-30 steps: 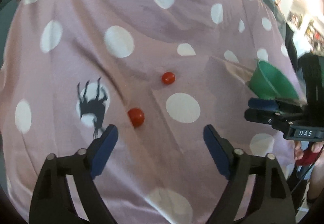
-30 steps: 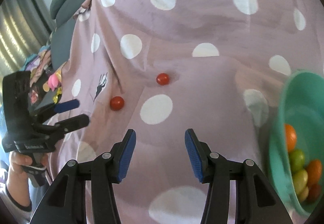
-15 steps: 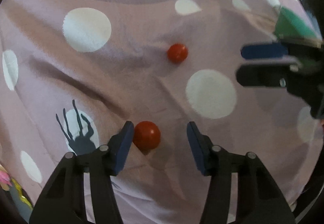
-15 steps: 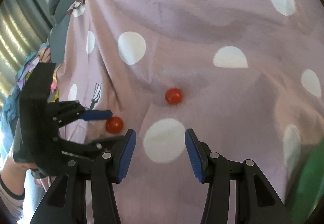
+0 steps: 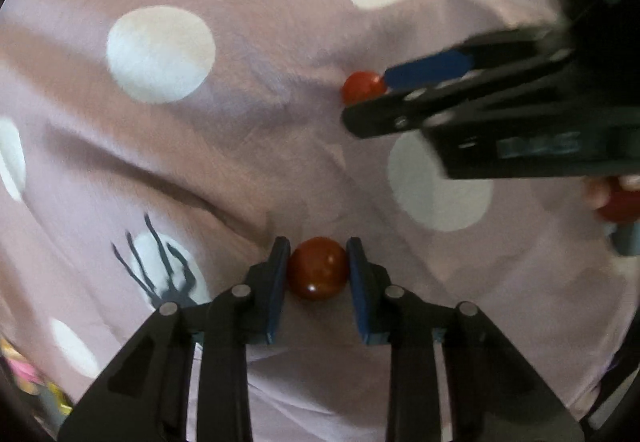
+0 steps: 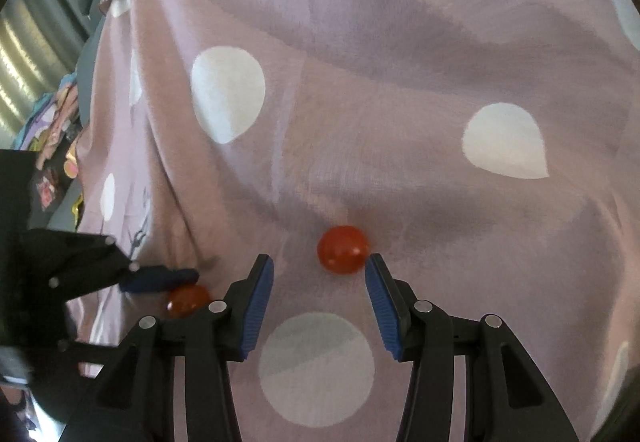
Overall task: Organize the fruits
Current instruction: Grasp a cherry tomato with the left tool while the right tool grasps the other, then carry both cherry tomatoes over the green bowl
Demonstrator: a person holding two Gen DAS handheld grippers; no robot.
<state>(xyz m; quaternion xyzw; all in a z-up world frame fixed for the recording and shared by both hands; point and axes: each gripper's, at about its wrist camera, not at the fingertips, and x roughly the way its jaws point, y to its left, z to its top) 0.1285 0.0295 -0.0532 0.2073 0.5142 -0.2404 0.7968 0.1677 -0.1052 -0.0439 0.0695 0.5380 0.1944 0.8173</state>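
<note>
Two red fruits lie on the pink spotted cloth, and we are picking up both at once. Our left gripper [image 5: 318, 270] is clenched on the nearer tomato [image 5: 317, 268], both blue pads pressed against its sides while it rests on the cloth [image 5: 240, 146] beside the printed dark figure [image 5: 160, 270]. Our right gripper [image 6: 319, 302] is released, jaws spread wide, with the second tomato [image 6: 343, 249] just ahead of the tips and off toward the right finger, apparently touching its pad. So the step in hand is the grasp itself: one fruit secured, the other only approached. Next, we judge, the right gripper needs to slide forward and a little rightward so the tomato sits centred between the pads before closing, since a round fruit on soft fabric may roll away under a one-sided push. Then both fruits want lifting gently, with no more squeeze than holds them. No container shows in either view.
</note>
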